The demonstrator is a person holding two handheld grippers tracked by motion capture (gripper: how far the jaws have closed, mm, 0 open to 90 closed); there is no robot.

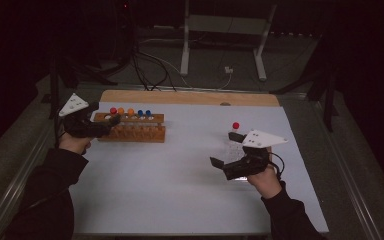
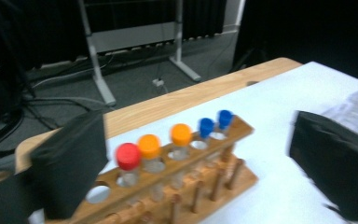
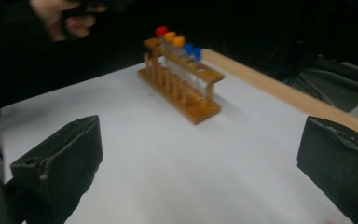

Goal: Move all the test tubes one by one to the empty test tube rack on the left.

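A wooden rack (image 1: 131, 128) stands at the table's far left. It holds tubes with a red cap (image 1: 113, 110), two orange caps and two blue caps (image 1: 144, 113); its leftmost hole (image 2: 98, 194) is vacant. My left gripper (image 1: 111, 122) sits at the rack's left end, open, with the rack (image 2: 177, 177) just ahead between its jaws. A clear tube with a red cap (image 1: 235, 125) is on the table at the right, beside my right gripper (image 1: 226, 149). That gripper (image 3: 200, 177) is open with bare table between its jaws, facing the rack (image 3: 182, 79).
The white table (image 1: 170, 175) has a wooden strip (image 1: 190, 97) along its far edge. Beyond it, on the floor, stand a white frame's legs (image 1: 185, 50) and loose cables (image 1: 150, 70). A person's hand (image 3: 70, 23) shows behind the rack.
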